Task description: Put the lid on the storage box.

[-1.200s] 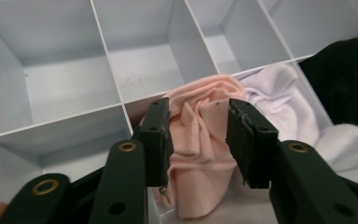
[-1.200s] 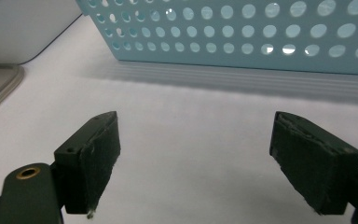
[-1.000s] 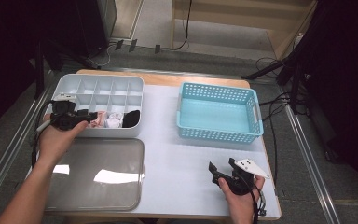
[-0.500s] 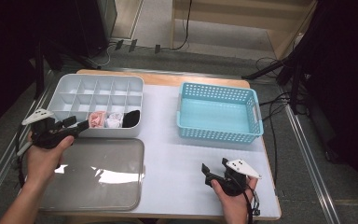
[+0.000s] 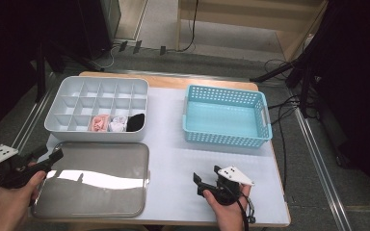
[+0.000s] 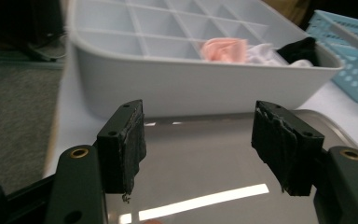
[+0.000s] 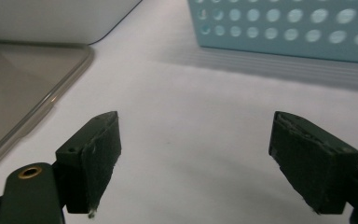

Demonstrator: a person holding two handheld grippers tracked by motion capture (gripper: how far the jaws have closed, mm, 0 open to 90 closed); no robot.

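Back from the divided tray (image 5: 72,103) comes the left gripper (image 5: 53,155), now at the metal tray's (image 5: 96,187) left edge, jaws just opened and empty. Rolled socks (image 5: 118,123) sit in the divided tray's front compartments. Right gripper (image 5: 198,184) gapes empty below the blue basket (image 5: 224,137).

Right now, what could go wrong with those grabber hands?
The left gripper hangs open and empty at the metal tray's left edge; it might bump or scrape it. The rolled cloths sit tightly side by side in the divided box, so grabbing one could drag its neighbour out.
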